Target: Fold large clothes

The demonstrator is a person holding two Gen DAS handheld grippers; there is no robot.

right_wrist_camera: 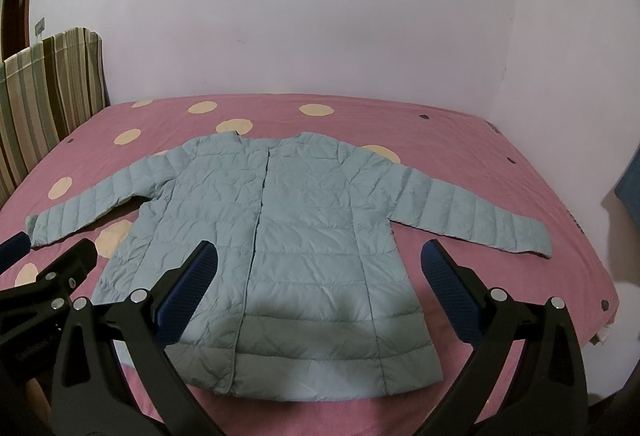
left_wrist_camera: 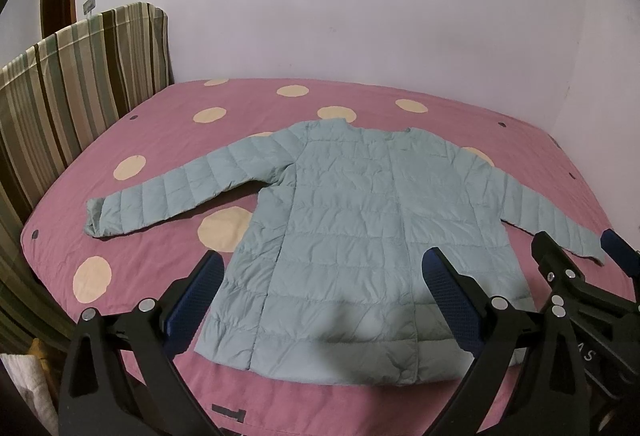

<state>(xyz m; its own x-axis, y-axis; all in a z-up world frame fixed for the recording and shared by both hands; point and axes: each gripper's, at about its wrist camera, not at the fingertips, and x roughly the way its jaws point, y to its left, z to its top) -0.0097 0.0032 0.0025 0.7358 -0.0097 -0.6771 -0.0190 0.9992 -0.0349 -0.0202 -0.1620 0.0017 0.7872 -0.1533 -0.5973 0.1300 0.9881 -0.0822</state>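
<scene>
Across the bed (left_wrist_camera: pixel 160 140) a quilted jacket (left_wrist_camera: pixel 352 228) lies flat near its front edge. Left gripper (left_wrist_camera: pixel 324 288) and right gripper (right_wrist_camera: pixel 320 276) hover spread, empty. Slippery padding may slide from a shallow pinch.

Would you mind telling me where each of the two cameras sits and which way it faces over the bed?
Left wrist view: sits on the left gripper, above the near bed edge, facing the light blue jacket and far wall; its own open fingers show, with the right gripper at the right edge.
Right wrist view: sits on the right gripper, facing the same way; its open fingers show, with the left gripper at the left edge.
Shared: the jacket spread flat on the pink dotted bedcover, and the striped headboard.
</scene>
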